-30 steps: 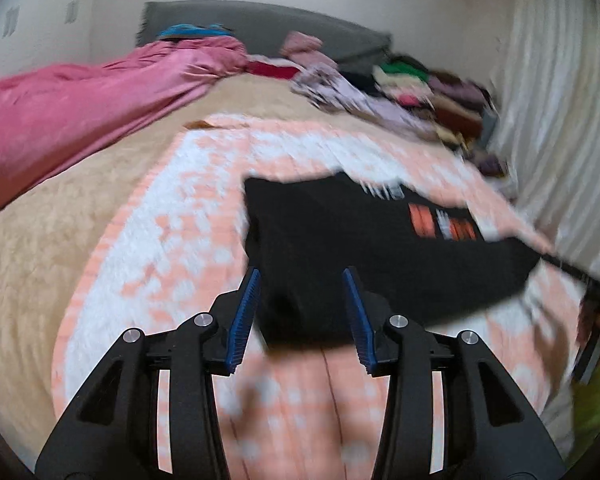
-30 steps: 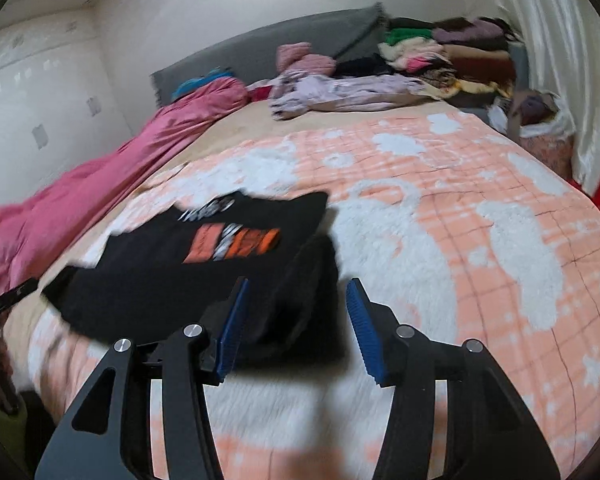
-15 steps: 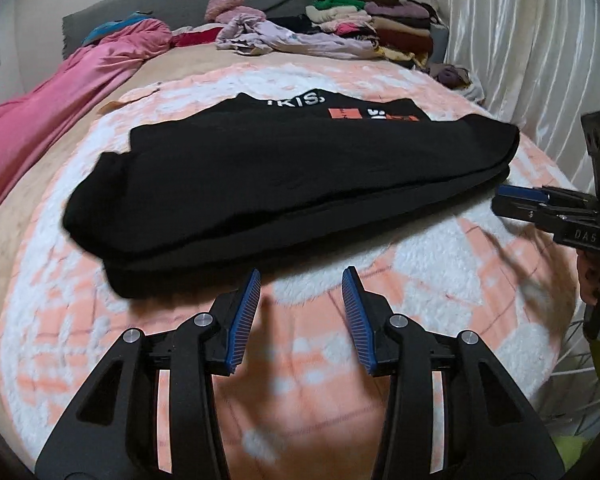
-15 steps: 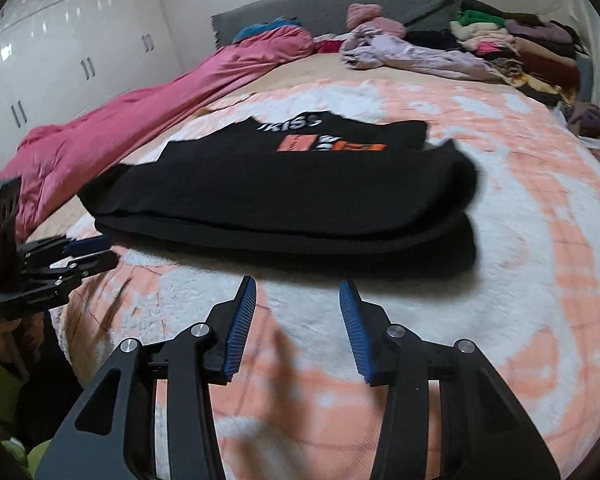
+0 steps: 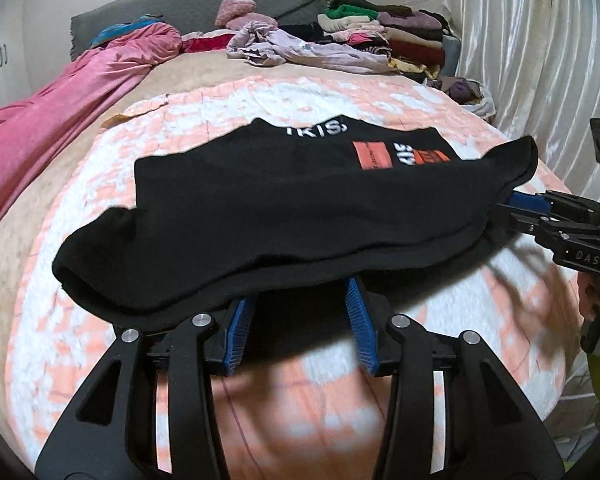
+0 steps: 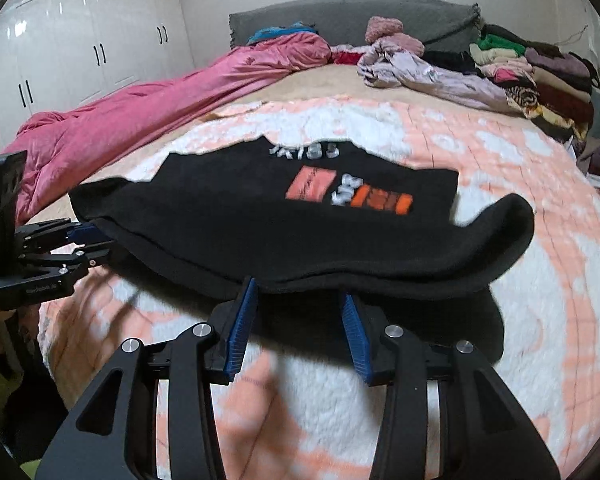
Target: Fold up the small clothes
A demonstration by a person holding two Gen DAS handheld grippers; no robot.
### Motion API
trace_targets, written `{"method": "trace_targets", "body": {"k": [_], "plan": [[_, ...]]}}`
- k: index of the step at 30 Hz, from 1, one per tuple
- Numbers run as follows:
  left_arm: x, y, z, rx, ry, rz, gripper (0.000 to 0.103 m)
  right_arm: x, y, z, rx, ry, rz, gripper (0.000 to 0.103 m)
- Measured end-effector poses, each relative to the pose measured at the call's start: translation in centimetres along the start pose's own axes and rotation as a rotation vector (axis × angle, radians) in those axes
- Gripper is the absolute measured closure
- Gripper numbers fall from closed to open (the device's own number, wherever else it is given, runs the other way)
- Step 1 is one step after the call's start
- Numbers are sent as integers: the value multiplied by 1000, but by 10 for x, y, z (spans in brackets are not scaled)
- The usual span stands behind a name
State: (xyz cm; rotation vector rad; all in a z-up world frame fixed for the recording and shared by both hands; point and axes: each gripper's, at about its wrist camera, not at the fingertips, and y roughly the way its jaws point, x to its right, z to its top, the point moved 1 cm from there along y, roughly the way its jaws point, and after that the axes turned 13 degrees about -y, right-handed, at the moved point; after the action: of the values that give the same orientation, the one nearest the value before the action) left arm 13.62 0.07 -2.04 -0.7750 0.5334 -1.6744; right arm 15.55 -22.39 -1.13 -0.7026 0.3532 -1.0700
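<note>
Both sets of fingers (image 5: 300, 312) (image 6: 296, 312) stand part-open under the black shirt's (image 5: 292, 216) six-o'clock hem, gripping nothing; closing on one layer would unfold it.

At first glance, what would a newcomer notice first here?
A black T-shirt with orange print lies folded on the peach and white blanket. Both hand-held grippers reach its near edge, the left and the right. Behind lie a pink quilt and stacked clothes.

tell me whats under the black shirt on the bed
The black shirt lies on the peach-and-white blanket. Both grippers' fingertips reach under its near edge and vanish there; whatever else it covers is hidden.
</note>
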Motion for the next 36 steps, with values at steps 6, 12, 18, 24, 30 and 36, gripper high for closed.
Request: {"method": "trace_targets", "body": {"k": [6,12,18,24,30,36], "plan": [[-9,18,25,-6,-53,3,65,11,28,17,-12,4,10,62],[-20,39,53,-8,-99,27,63,30,47,38,28,58,0,59],[-45,54,78,0,-247,49,57,62,62,58,27,133,-132,57],[-78,46,105,78,-346,79,54,100,44,51,61,253,-213,53],[-116,36,111,99,-384,92,43,127,30,40,16,253,-261,51],[-139,42,106,46,-421,32,42,125,53,47,-77,196,-212,50]]}}
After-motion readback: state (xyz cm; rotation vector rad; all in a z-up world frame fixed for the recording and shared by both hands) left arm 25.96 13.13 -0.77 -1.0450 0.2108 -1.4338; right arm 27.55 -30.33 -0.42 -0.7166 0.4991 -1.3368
